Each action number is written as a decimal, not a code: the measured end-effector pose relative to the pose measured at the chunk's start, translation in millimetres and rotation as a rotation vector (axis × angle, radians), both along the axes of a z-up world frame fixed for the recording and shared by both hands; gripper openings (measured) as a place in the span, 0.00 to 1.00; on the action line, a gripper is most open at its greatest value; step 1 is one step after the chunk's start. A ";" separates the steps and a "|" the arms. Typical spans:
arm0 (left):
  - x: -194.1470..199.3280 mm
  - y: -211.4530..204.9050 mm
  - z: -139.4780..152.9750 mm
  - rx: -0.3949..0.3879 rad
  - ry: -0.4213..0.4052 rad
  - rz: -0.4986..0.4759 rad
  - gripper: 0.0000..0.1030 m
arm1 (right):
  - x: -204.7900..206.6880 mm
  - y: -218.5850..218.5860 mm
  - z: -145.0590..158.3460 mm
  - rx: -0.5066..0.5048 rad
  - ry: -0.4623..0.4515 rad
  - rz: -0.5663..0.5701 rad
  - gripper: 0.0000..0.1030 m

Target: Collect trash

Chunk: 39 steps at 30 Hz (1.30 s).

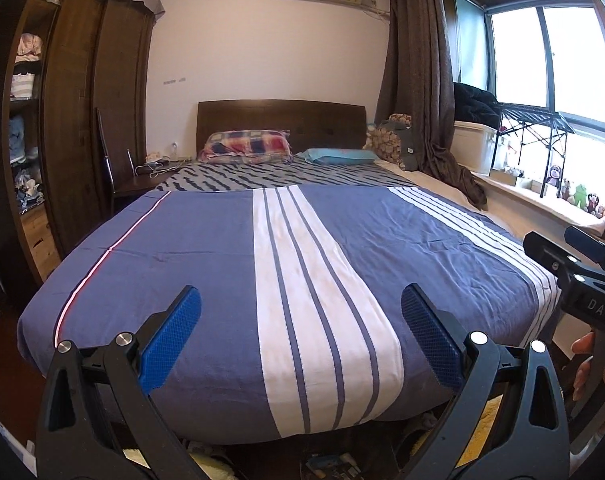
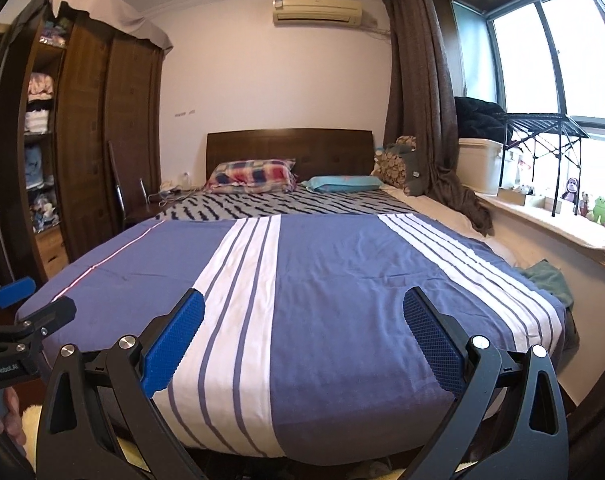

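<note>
A home bedroom: made bed (image 1: 302,248), wooden wardrobe (image 1: 90,112), curtained window (image 2: 542,60), probably soft toys (image 2: 594,204) on its sill.

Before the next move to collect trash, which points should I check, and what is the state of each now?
1. Left gripper jaws open and holding nothing: ok.
2. Right gripper jaws open and holding nothing: ok.
3. Trash located on the bed cover: not ok, none shows.
4. Trash container in view: not ok.
5. Green cloth at the bed's right edge is trash: cannot tell.
6. Items on the floor under the bed: cannot tell.
</note>
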<state>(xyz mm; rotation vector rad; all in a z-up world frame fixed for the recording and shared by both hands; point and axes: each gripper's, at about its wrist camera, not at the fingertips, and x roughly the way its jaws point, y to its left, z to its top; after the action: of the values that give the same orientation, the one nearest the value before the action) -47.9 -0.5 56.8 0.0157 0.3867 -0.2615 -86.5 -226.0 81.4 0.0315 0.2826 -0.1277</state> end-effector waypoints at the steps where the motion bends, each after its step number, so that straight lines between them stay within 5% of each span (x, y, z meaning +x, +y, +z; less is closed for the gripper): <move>1: -0.5 0.8 0.2 -0.001 -0.002 0.000 0.92 | -0.9 1.1 0.0 0.000 -0.002 0.001 0.97; 39: -8.4 1.4 8.5 -0.008 -0.036 0.002 0.92 | -4.7 15.1 6.3 0.006 -0.015 0.060 0.97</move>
<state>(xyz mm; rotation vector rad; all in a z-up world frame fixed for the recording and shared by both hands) -56.3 0.8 65.3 0.0127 0.3499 -0.2608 -91.2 -210.8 87.7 0.0301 0.2691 -0.0672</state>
